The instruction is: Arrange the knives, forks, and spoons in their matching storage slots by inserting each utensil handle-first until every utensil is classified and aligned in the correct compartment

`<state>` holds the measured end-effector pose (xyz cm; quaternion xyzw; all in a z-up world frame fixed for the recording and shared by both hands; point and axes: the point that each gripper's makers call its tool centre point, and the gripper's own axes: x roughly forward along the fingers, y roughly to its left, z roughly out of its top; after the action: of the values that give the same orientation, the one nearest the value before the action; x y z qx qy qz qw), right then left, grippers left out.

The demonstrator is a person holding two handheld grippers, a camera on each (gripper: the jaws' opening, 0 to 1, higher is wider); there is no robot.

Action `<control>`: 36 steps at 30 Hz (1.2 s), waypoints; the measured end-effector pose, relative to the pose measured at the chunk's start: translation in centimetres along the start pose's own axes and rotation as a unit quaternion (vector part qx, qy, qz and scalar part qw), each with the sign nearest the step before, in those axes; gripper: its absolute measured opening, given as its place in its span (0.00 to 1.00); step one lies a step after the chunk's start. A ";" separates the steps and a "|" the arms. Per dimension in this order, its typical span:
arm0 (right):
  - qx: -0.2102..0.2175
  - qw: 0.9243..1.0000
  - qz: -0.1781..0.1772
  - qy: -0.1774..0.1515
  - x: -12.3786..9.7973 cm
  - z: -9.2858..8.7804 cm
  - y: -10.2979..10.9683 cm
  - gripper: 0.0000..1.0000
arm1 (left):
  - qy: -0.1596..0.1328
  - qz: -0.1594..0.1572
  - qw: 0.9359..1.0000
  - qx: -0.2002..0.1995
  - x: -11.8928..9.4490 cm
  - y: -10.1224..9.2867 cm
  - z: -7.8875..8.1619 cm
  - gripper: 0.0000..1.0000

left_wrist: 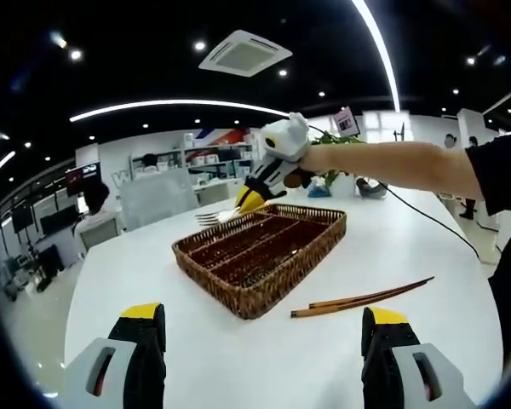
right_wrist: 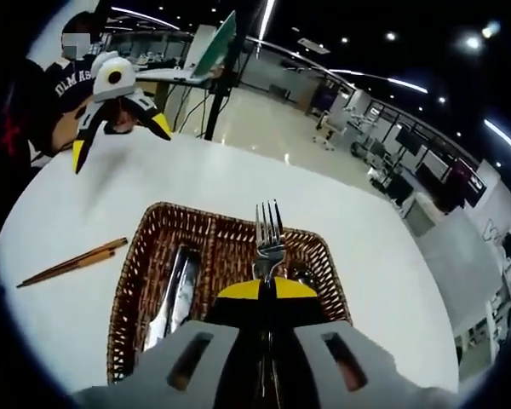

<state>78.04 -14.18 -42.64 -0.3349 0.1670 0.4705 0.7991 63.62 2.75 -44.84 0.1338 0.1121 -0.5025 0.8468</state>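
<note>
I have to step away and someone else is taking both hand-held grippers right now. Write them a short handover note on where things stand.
Right hand-held gripper: shut on a fork, tines pointing away, held over the wicker tray.
Left hand-held gripper: open, holding nothing, hanging over the white table short of the tray.
Tray: at least one piece of cutlery already lies in a left compartment; its type is hard to tell.
Chopsticks: a pair lying on the table beside the tray, untouched.
Left to do: set the fork into its compartment, then deal with the chopsticks.
</note>
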 end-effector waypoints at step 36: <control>0.031 0.999 0.024 0.014 2.4 -3.5 1.5 0.00 | 0.007 -0.001 1.000 0.008 0.2 -0.1 -0.3 1.00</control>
<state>78.10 -14.57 -47.13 -0.3119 0.2005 0.4793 0.7955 63.61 2.58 -45.18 0.1438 0.1139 -0.5032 0.8445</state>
